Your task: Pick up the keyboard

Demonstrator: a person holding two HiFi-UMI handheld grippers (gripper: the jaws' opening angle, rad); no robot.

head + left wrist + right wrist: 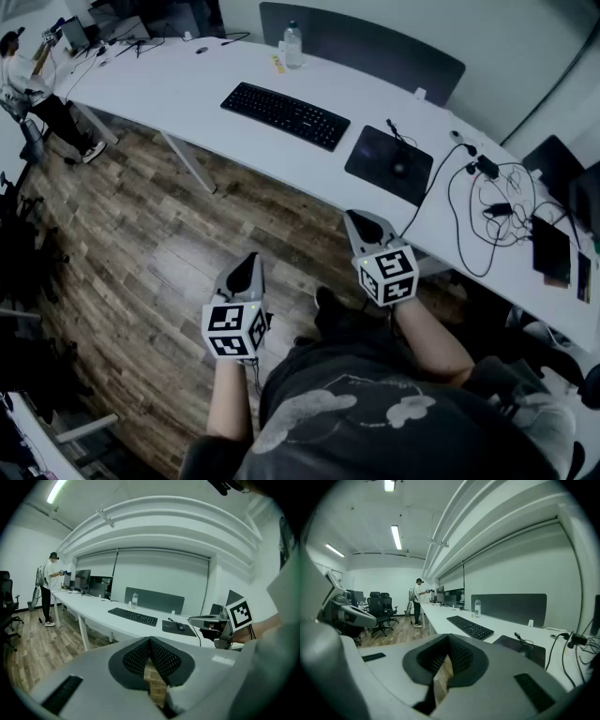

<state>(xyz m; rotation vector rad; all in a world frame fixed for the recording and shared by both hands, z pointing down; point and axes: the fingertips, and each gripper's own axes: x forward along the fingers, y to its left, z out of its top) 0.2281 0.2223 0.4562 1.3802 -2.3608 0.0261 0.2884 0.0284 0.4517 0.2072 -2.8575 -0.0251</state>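
At the far left end of the long white desk (187,89) a person (28,84) stands working, well away from the task. Nearer, the left gripper (251,262) hangs over the wooden floor with its jaws pressed together and nothing between them, aimed slightly downward and well short of the desk edge. The black keyboard (285,115) lies flat on the desk ahead of both grippers, untouched, with a water bottle (293,45) behind it. The right gripper (358,221) is also closed and empty, close to the desk's near edge. In front of it sit a dark mouse pad (389,164) with a mouse (400,169), then a tangle of cables (487,202) further right. The keyboard looks like a light, stiff plastic slab that should lift in one piece. It is thin and low, though, and will probably slide on the smooth top if nudged. The keys would give under pressure, so the short ends or the front frame seem the best hold, one gripper at each end, once the jaws open.
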